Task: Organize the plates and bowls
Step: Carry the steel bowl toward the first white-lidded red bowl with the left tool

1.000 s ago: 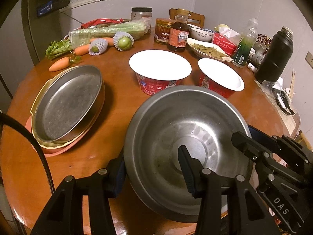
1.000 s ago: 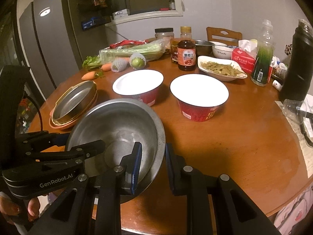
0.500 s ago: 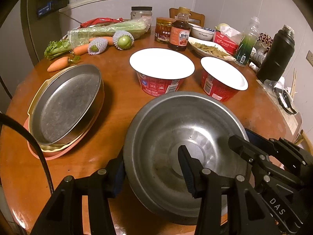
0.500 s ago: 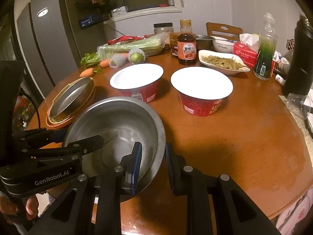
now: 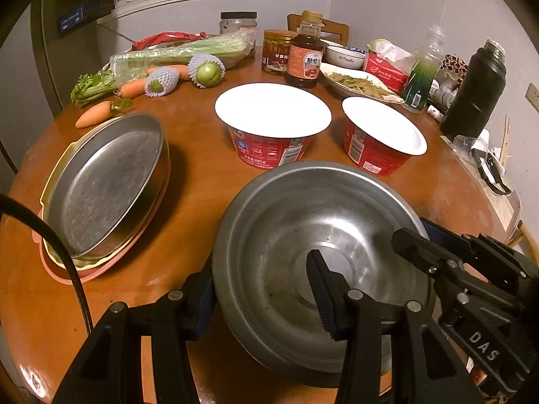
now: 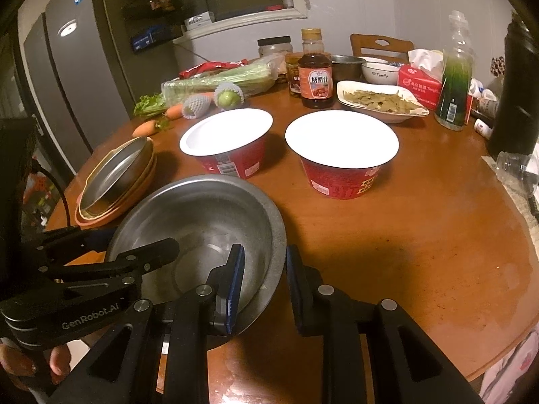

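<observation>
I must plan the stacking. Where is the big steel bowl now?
The steel bowl is at the near table edge, between both grippers, right of the stacked plates and before the two red paper bowls.

- right gripper (image 6: 264,281) straddles the steel bowl (image 6: 202,222) rim, one finger inside, one outside
- left gripper (image 6: 134,245) grips the bowl's left rim
- two red cups (image 6: 340,155) stand beyond
- stacked plates (image 6: 114,181) lie left on the table (image 6: 421,235)

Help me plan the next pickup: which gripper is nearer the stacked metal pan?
Left. The left gripper straddles the steel bowl's rim on the side facing the pan stack; the right gripper grips the bowl's opposite rim, farther away.
</observation>
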Tool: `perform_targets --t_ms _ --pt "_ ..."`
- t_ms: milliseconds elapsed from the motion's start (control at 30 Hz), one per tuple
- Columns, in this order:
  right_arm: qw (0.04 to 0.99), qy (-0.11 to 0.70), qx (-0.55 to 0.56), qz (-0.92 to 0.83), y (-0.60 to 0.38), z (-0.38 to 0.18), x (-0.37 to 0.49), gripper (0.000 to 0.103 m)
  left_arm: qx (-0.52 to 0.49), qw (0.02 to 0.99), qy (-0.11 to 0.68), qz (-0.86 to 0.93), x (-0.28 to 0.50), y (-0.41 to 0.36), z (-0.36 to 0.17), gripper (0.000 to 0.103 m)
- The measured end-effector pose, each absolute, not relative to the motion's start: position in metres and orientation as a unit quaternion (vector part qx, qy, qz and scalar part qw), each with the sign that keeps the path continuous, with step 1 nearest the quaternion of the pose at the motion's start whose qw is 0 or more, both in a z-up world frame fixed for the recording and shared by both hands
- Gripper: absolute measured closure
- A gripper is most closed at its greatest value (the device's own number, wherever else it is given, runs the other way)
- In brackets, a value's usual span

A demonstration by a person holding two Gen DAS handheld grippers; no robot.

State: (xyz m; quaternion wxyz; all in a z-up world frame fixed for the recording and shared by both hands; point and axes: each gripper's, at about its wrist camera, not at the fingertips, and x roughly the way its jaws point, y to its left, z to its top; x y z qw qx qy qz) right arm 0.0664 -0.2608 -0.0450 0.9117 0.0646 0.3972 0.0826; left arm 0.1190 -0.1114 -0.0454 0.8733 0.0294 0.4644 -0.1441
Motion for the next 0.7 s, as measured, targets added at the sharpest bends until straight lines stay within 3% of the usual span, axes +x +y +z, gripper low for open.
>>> perform_targets --t_ms 700 --pt "0.906 0.405 0.087 0.089 -0.2641 -0.0446 0.0687 0.070 0.012 0.875 0.460 -0.152 0.1181 -0.1071 -0.0422 0.051"
